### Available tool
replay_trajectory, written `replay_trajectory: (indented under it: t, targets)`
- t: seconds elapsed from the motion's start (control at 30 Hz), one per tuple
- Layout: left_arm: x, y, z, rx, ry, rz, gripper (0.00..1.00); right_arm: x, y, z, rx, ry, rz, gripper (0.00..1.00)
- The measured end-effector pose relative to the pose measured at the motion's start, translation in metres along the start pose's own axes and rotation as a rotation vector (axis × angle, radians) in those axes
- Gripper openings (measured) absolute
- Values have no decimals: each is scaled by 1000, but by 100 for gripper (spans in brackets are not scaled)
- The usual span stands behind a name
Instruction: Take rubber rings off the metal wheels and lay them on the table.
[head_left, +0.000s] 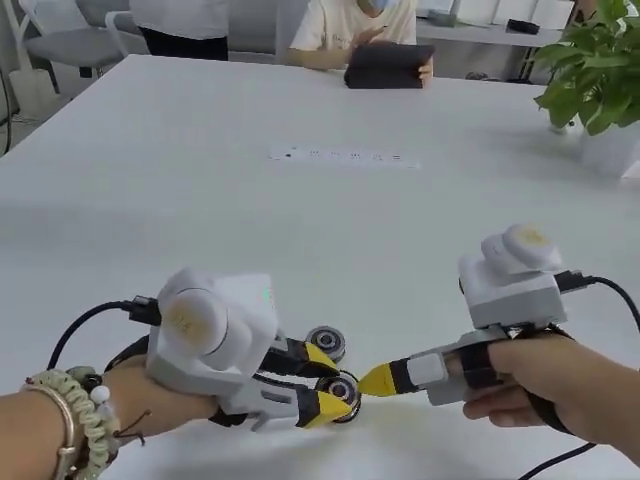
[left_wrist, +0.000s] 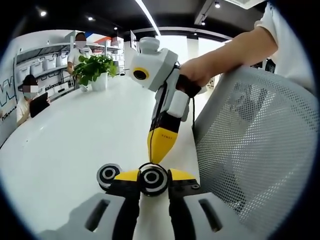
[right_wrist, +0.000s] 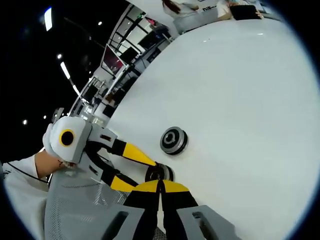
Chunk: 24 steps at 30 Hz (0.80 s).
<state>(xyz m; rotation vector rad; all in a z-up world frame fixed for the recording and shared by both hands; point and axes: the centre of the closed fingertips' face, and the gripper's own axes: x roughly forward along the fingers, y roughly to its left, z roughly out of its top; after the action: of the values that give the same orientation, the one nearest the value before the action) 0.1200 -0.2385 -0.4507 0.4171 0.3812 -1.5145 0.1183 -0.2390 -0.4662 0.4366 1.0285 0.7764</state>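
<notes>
Left tool (head_left: 330, 383) clamped the stiff wheel (left_wrist: 153, 180); right tool (head_left: 370, 381), from 3 o'clock, pinched its thin, likely stretchy ring (left_wrist: 150, 164)

Metal wheels: two (held wheel (head_left: 341, 389), loose wheel (head_left: 326, 342)). Hand-held grippers: two (left hand-held gripper (head_left: 327, 380), right hand-held gripper (head_left: 374, 380)). Potted plant (head_left: 590, 60): one. Dark tablet (head_left: 388, 65): one.

left tongs (head_left: 328, 382): clamped on wheel (left_wrist: 153, 180) | right tongs (head_left: 374, 380): pinched closed, tip at left's
</notes>
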Motion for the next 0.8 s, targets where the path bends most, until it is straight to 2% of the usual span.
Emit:
replay_trajectory:
  t: [0.1,0.17,0.3,0.4,0.6,0.67,0.8]
  targets:
    - [-2,2,9,-8,-23,0,18,-1,-1,0,-4,0,-4,0]
    - [-4,3,13,9,-33,1,20,-1,-2,0,-7,3,-6,0]
    - [-6,-1,15,11,-27,-24,30,-2,-3,1,-14,3,-6,0]
    - [-9,-4,14,49,-9,-40,34,-2,-2,2,-18,-1,-3,0]
    - [-20,-5,24,47,-19,-62,46,-4,4,5,-23,-15,9,0]
    - [-23,-12,21,25,16,-101,52,-4,5,6,-27,-20,11,0]
    - [-32,-14,22,56,39,-110,57,-6,8,8,-27,-31,16,0]
